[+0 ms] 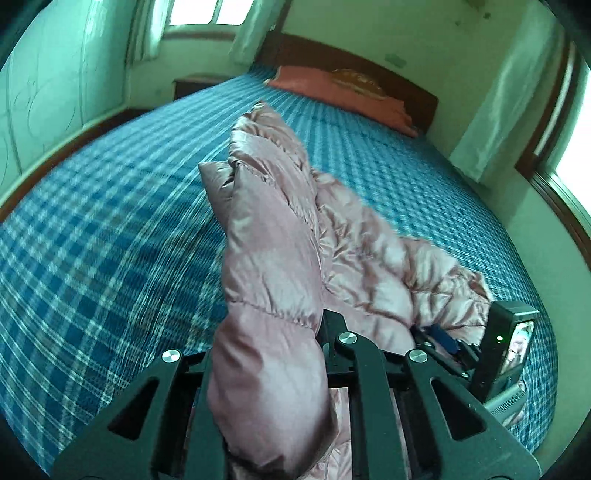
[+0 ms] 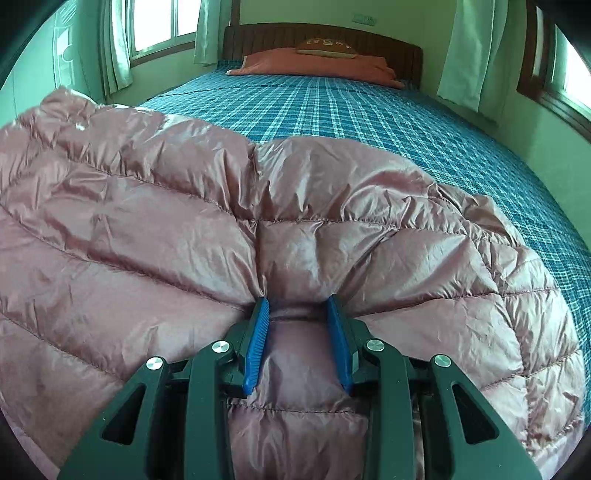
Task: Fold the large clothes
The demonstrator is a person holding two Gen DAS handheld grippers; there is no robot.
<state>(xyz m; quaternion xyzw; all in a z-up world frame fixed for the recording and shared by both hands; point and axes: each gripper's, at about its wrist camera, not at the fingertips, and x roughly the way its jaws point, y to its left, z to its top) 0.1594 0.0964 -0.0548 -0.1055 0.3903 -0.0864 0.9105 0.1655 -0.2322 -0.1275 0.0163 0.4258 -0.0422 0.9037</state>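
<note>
A pink quilted down jacket (image 1: 273, 229) lies on a bed with a blue plaid sheet (image 1: 92, 221). My left gripper (image 1: 269, 332) is shut on a thick fold of the jacket, which bulges up between its jaws and hides the fingertips. In the right wrist view the jacket (image 2: 184, 221) fills the foreground. My right gripper (image 2: 299, 306) is shut on a bunched fold of it, its blue pads (image 2: 258, 332) pressing in from both sides. The right gripper's body (image 1: 506, 343) shows at the lower right of the left wrist view, at the jacket's edge.
An orange pillow (image 2: 317, 64) lies against the dark wooden headboard (image 2: 369, 37) at the far end. Curtained windows (image 2: 159, 26) flank the bed. A wall runs along the bed's left side (image 1: 44, 92). The plaid sheet (image 2: 369, 110) stretches beyond the jacket.
</note>
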